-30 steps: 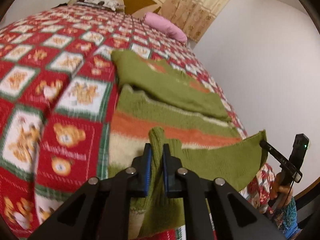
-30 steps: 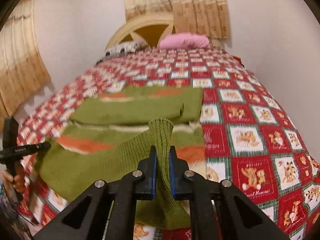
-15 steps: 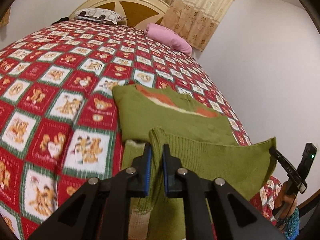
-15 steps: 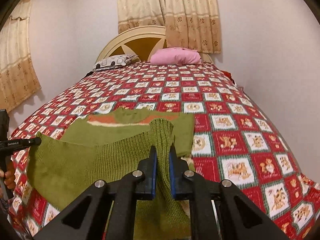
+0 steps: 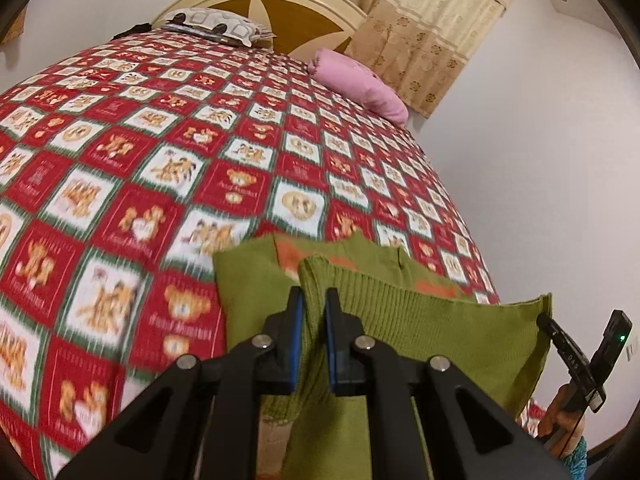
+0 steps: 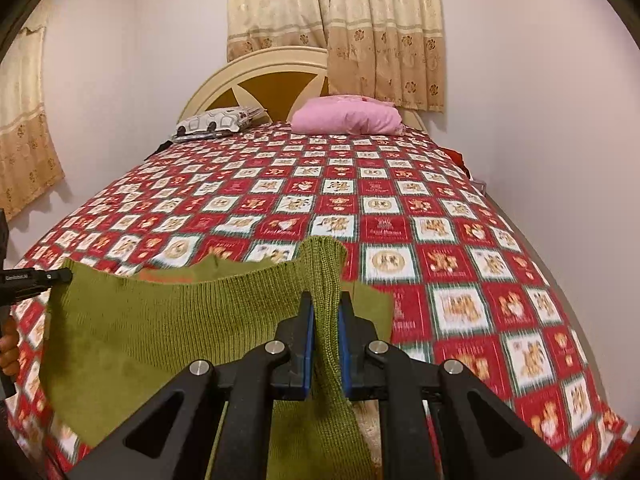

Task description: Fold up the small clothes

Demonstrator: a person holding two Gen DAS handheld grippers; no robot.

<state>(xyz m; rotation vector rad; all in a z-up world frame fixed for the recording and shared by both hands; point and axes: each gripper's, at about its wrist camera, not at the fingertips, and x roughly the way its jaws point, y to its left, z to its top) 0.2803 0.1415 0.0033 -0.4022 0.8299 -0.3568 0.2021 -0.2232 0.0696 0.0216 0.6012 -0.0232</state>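
Observation:
A small green knit sweater (image 5: 420, 320) with orange and cream stripes lies near the foot of the bed. My left gripper (image 5: 313, 300) is shut on one corner of its ribbed hem. My right gripper (image 6: 324, 304) is shut on the other hem corner (image 6: 324, 264). The hem is stretched between them and held up over the sweater's folded upper part (image 5: 248, 276). The right gripper shows at the right edge of the left wrist view (image 5: 576, 360); the left gripper shows at the left edge of the right wrist view (image 6: 36, 278).
The bed has a red checked bear-print cover (image 6: 400, 216). A pink pillow (image 6: 348, 116) and a patterned pillow (image 6: 216, 122) lie by the cream headboard (image 6: 260, 76). A white wall (image 5: 540, 160) runs close along the bed's right side. Curtains (image 6: 340, 20) hang behind.
Both grippers have lifted the sweater's hem and carried it forward toward the collar. The striped body is now covered by the raised hem. Both stay shut on the hem.

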